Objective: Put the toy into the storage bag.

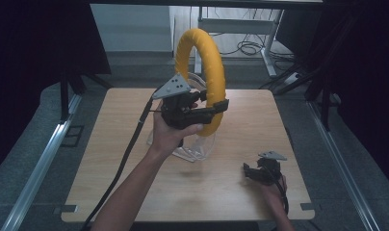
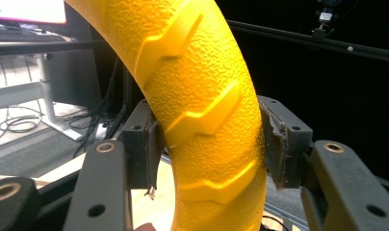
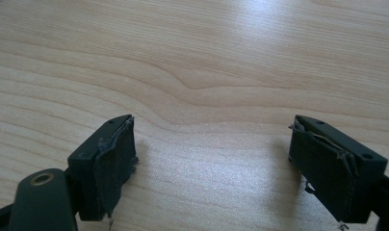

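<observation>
On my left, my left gripper is clamped on one thick yellow ring with a pebbled skin and raised chevron ridges, both pads pressed to its sides. I hold it upright above the middle of the pale wooden table. Right beneath and behind it stands one clear plastic stand, close against the ring's lower curve. Well apart, toward the table's near right corner, my right gripper rests low over bare wood, its jaws standing wide with nothing between them.
</observation>
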The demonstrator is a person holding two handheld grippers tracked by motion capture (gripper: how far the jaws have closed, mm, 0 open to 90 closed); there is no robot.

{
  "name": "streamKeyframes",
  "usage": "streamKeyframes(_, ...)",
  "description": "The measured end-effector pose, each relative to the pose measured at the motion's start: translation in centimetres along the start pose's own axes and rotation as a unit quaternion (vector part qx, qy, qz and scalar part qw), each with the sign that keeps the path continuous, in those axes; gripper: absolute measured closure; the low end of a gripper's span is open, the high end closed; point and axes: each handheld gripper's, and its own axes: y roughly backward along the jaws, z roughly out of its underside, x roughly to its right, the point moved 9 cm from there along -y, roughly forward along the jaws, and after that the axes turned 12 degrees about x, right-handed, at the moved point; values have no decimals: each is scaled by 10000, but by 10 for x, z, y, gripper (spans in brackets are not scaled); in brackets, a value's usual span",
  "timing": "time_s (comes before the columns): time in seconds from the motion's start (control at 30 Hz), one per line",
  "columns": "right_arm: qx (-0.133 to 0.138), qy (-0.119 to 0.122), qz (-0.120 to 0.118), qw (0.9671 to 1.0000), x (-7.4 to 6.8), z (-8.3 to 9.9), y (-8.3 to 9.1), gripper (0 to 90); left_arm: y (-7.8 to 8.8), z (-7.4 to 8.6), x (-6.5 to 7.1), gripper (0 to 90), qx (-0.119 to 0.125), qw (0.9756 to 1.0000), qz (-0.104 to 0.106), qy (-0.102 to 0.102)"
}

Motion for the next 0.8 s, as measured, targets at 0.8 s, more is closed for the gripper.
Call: streamKeyframes(0.8, 5, 2, 12, 10000, 0, 0, 0, 168, -9, 42, -28, 466, -318, 9988, -193, 306)
